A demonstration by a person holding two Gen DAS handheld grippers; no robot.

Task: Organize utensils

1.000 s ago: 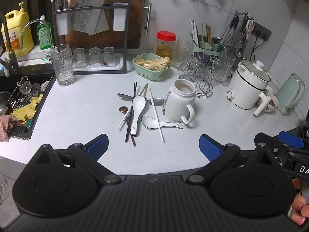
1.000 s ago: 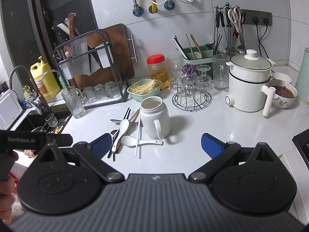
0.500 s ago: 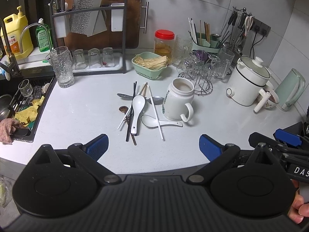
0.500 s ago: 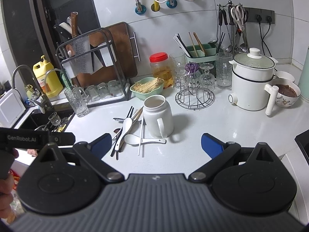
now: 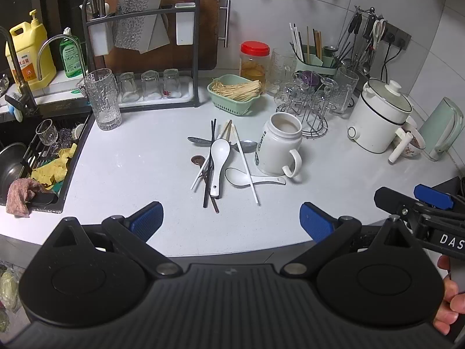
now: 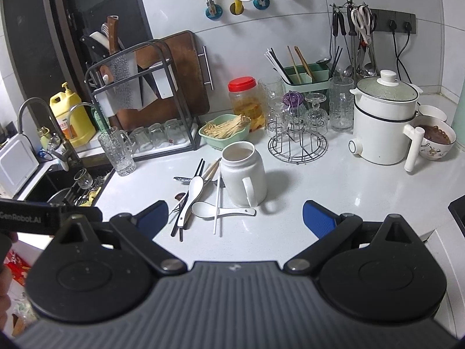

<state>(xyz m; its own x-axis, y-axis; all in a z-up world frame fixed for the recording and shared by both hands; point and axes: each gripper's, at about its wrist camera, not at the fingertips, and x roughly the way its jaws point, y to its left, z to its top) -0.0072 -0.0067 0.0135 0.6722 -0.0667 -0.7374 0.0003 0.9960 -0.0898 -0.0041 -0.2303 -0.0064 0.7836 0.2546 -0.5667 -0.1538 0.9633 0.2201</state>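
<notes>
Nothing on the table (image 5: 130,174) has moved since the earlier frames; both cameras have only crept a little closer and higher. Left hand-held gripper (image 5: 231,222) hangs at the bottom of its frame, blue pads spread wide and holding nothing. Right hand-held gripper (image 6: 235,216) is likewise wide apart and empty, low in its own view. At the frame centre lies the utensil pile (image 5: 221,163): a white spoon (image 5: 218,160) across black chopsticks (image 5: 209,163), white chopsticks (image 5: 245,165), and metal spoons beneath. A second white spoon (image 5: 252,178) lies just right of them, its handle pointing at the white mug (image 5: 277,147), which stands upright beside the pile. In the upper right, a green utensil holder (image 6: 305,80) stands by the wall
</notes>
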